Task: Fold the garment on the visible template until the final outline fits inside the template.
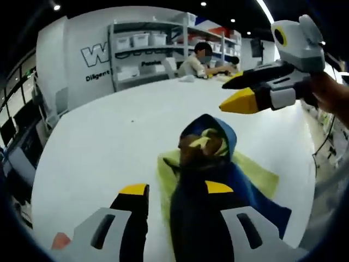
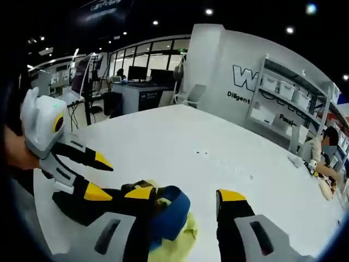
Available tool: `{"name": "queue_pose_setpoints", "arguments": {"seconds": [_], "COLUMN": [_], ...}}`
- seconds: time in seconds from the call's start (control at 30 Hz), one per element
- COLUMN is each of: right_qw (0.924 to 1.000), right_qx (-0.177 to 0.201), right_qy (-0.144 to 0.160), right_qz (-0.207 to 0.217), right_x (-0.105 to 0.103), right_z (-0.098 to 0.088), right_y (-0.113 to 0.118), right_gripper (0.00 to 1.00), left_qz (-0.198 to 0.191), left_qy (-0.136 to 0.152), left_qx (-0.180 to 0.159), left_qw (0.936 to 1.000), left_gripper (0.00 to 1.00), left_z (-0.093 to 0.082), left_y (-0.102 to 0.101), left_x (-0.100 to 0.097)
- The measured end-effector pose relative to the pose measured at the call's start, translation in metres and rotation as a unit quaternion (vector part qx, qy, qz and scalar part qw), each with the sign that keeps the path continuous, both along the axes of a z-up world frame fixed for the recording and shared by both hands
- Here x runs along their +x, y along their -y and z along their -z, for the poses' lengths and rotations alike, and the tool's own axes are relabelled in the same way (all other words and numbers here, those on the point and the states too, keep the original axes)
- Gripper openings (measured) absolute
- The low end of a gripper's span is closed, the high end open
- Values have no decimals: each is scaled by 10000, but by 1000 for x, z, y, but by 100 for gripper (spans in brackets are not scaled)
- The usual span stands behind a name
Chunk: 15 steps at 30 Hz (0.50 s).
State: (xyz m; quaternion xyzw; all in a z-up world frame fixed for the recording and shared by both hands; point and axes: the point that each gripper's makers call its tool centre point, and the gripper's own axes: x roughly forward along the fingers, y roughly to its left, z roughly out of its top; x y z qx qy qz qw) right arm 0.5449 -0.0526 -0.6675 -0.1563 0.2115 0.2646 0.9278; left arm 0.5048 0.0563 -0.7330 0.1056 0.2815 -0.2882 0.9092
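A bunched garment (image 1: pixel 210 158), dark navy with a blue fold and a brown and yellow patch, lies on a yellow-green template (image 1: pixel 256 176) on the white table (image 1: pixel 109 131). My left gripper (image 1: pixel 174 189) is open, and the dark cloth runs up between its jaws, close against the right one. My right gripper (image 1: pixel 223 96) hovers open above the far end of the garment, with nothing between its jaws. In the right gripper view my right gripper (image 2: pixel 185 194) stands open over the blue fold of the garment (image 2: pixel 172 210). The left gripper (image 2: pixel 110 180) comes in from the left, and the template (image 2: pixel 182 241) peeks out below.
Shelves with white bins (image 1: pixel 143 41) stand beyond the table's far end, where a seated person (image 1: pixel 196 63) works. Desks with monitors (image 2: pixel 143 73) and a chair (image 2: pixel 192 95) stand past another side. The table edge (image 1: pixel 312 164) runs close on the right of the garment.
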Motion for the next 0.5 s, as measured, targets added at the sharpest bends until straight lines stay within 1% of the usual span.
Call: {"name": "queue_pose_setpoints", "arguments": {"seconds": [0.17,0.4,0.5], "right_qw": [9998,9991,9988], "right_qx": [-3,-75,-121], "right_qy": [-196,-341,-379], "right_qz": [-100,-231,-271], "right_x": [4,4,4], "right_z": [12,24,28], "right_y": [-6,-15,-16], "right_gripper": [34,29,27], "left_qz": [125,210,209], "left_qy": [-92,-219,-261], "left_qx": [5,112,75], "left_qw": [9999,9995,9994], "left_gripper": [23,19,16], "left_z": [8,21,24], "left_y": [3,4,5], "left_x": [1,4,5]}}
